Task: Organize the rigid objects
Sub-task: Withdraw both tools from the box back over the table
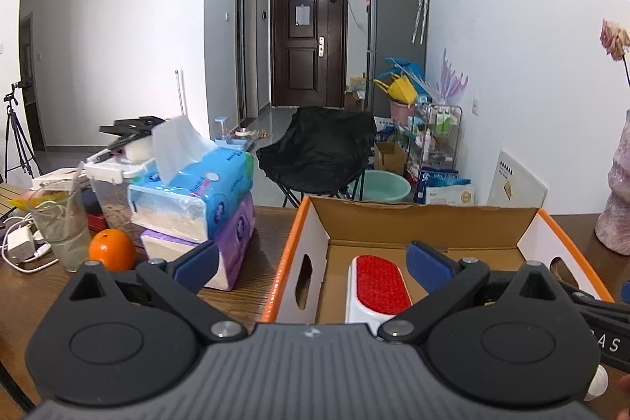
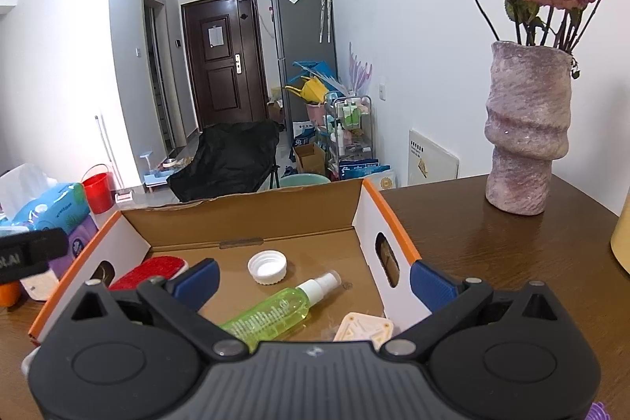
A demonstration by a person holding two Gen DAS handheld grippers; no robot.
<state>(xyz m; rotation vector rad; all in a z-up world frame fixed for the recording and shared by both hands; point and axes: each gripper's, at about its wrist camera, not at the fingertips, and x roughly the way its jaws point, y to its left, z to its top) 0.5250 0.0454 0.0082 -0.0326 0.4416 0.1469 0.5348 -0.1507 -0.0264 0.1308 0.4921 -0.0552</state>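
Gaping wide and empty, both grippers, left and right, hang over the cardboard box. Only the right view shows the green spray bottle and white cap inside; the red brush shows in both.

White capital letters "AS" stand on the black hand-held gripper at the right edge of the left wrist view, the letters "LAI" on the black hand-held gripper at the left edge of the right wrist view; print elsewhere is too blurred to read.
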